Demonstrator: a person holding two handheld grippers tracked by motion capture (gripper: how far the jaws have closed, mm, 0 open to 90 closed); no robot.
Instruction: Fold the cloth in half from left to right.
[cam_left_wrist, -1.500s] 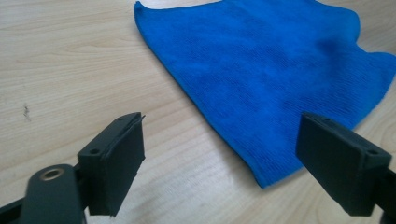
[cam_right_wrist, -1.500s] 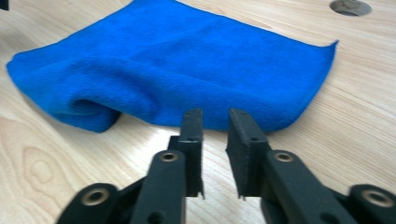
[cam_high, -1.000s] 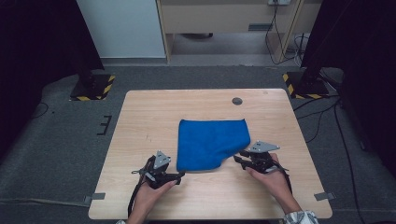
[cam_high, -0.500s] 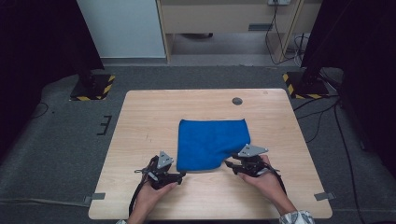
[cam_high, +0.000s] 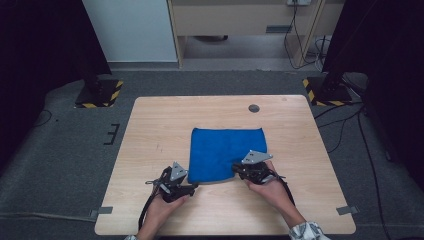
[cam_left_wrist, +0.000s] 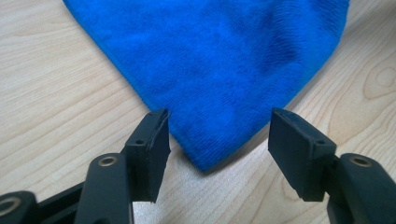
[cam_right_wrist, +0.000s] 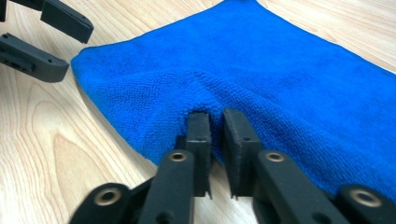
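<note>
A blue cloth (cam_high: 226, 154) lies flat on the wooden table (cam_high: 160, 125), a little toward the person's side of the middle, with its far edge straight and parallel to the table's far edge. Bare wood runs wide on the cloth's left and right and beyond it, up to a small dark round disc (cam_high: 254, 108) near the far edge, well apart from the cloth.

The left gripper (cam_left_wrist: 217, 140) sits at the cloth's near left corner. Its jaws have just been closing but stand apart, one on each side of the pointed corner, with the pads not pressing on the fabric; the corner tip rests on the wood between them. In the high view this gripper (cam_high: 187, 181) lies just beside the cloth's near edge, with open table to its left.

The right gripper (cam_right_wrist: 217, 122) has its jaws drawn nearly together, having just been closing, and they pinch a raised fold of the cloth near its near right edge; the fabric puckers up around the pads. In the high view it (cam_high: 241, 170) overlaps the cloth's near right part, with clear wood to its right and toward the near table edge
</note>
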